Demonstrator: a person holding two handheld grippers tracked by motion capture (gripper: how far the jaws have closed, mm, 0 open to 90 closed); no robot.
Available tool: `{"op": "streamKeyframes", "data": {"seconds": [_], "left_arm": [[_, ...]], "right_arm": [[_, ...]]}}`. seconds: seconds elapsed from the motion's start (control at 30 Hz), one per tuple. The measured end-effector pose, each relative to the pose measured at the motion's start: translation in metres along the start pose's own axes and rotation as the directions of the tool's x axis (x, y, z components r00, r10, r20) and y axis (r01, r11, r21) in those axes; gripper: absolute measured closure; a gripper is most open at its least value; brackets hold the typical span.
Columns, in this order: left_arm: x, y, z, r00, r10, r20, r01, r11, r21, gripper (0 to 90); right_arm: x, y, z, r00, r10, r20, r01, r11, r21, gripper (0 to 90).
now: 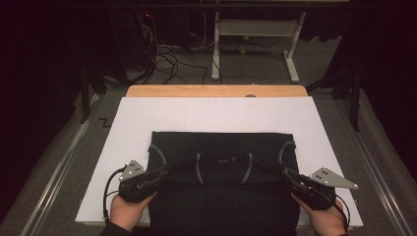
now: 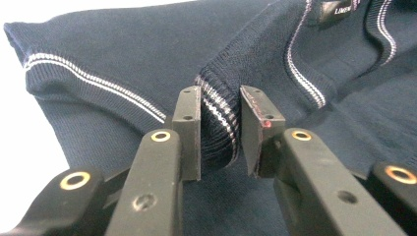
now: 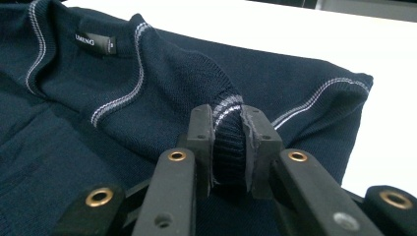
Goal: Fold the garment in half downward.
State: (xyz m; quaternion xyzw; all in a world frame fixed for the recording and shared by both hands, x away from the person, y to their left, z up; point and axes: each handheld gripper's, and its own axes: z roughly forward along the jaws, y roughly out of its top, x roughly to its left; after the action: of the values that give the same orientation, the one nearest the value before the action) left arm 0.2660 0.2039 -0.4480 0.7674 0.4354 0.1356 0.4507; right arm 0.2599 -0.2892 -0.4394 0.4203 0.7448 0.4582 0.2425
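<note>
Holding the navy sweater (image 1: 221,196) on the white worktop (image 1: 147,118), I've got left gripper (image 2: 220,129) and right gripper (image 3: 228,147) each clamped on bunched ribbed cuff; knit that thick could slide free if I pull unevenly

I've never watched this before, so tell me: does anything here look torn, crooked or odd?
Mostly tidy. The dark sweater lies square on the white sheet, and each claw, left and right, pinches a striped ribbed edge. One oddity: the pads on the right claw look frayed and chipped along their edges.
</note>
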Motion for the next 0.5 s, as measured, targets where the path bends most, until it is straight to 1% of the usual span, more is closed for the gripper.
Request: {"op": "streamKeyframes", "data": {"seconds": [0.1,0.23,0.37,0.43,0.5], "left_arm": [[-0.0010,-0.0008,-0.0028,1.0000,-0.003,0.003,0.003,1.0000,-0.007,67.1],[-0.0020,-0.0026,-0.0052,1.0000,-0.006,0.008,0.006,0.9999,-0.012,67.1],[-0.0052,-0.0036,-0.0089,0.9999,0.014,0.000,-0.014,0.9998,-0.017,67.2],[-0.0063,-0.0054,-0.0091,0.9997,0.022,-0.006,-0.022,0.9997,-0.008,67.2],[-0.0059,-0.0082,-0.0085,0.9997,0.022,-0.007,-0.022,0.9997,0.008,67.2]], "right_arm": [[0.0020,-0.0019,-0.0019,1.0000,-0.001,-0.005,0.001,1.000,0.002,77.0],[0.0036,-0.0007,-0.0058,1.0000,-0.001,-0.007,0.001,1.000,-0.012,77.1],[0.0044,-0.0018,-0.0079,0.9999,-0.005,-0.011,0.005,1.000,-0.012,77.0],[0.0044,-0.0030,-0.0091,0.9999,-0.006,-0.012,0.006,1.000,-0.009,77.0],[0.0044,-0.0044,-0.0098,0.9999,-0.010,-0.012,0.010,1.000,-0.003,77.0]]}}
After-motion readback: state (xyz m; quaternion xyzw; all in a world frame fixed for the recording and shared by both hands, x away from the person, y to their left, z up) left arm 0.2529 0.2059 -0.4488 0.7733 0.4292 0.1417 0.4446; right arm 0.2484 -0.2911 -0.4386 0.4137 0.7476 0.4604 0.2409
